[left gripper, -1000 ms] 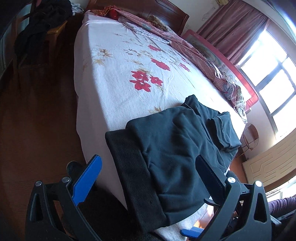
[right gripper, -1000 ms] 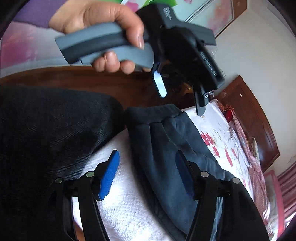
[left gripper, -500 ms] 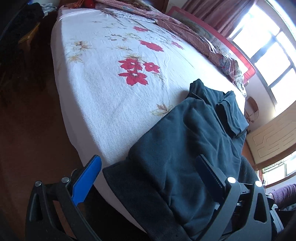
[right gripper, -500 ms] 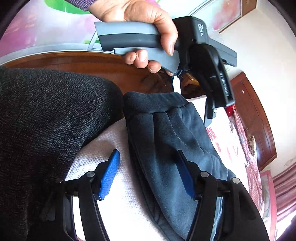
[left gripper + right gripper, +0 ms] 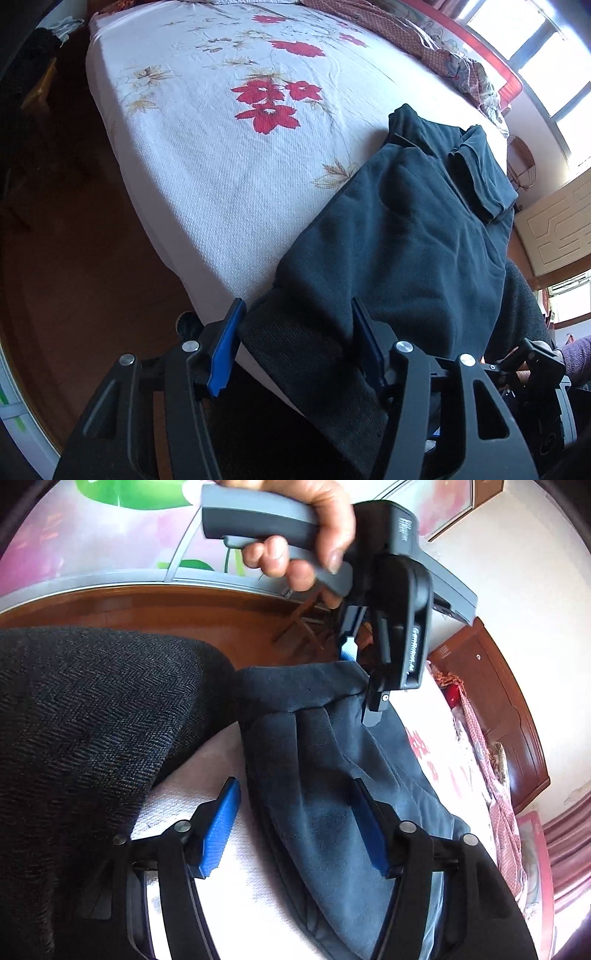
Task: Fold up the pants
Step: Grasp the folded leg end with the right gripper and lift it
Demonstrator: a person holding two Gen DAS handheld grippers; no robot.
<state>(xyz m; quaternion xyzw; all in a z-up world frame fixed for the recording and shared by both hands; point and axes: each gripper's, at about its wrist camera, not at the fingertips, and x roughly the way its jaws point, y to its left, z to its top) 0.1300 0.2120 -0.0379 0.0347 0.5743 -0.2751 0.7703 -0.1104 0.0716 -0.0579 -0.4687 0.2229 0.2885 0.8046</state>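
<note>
Fabric: dark blue-grey fleece, your pants (image 5: 413, 236) lie folded on the near right corner of the bed (image 5: 229, 147), waistband end hanging over the near edge.
Floor: red-brown wood (image 5: 74, 258) runs along the left of the bed.
Sheet: white with red flowers (image 5: 269, 99), bare to the left and far side of the pants.
Left tongs: your left tongs (image 5: 295, 347) are spread apart with blue pads, straddling the near left corner of the waistband; the right pad lies against the fleece, nothing is pinched.
Left hand: in the right wrist view your left hand (image 5: 306, 535) grips the grey handle above the pants.
Right tongs: your right tongs (image 5: 295, 827) are also parted, the left pad over the white sheet, the right pad over the fleece, grasping nothing.
Dark knit: a black herringbone cloth (image 5: 85, 709) sits left of the pants in that view.
Far right: a crumpled red patterned quilt (image 5: 443, 51) lies along the far right edge.
</note>
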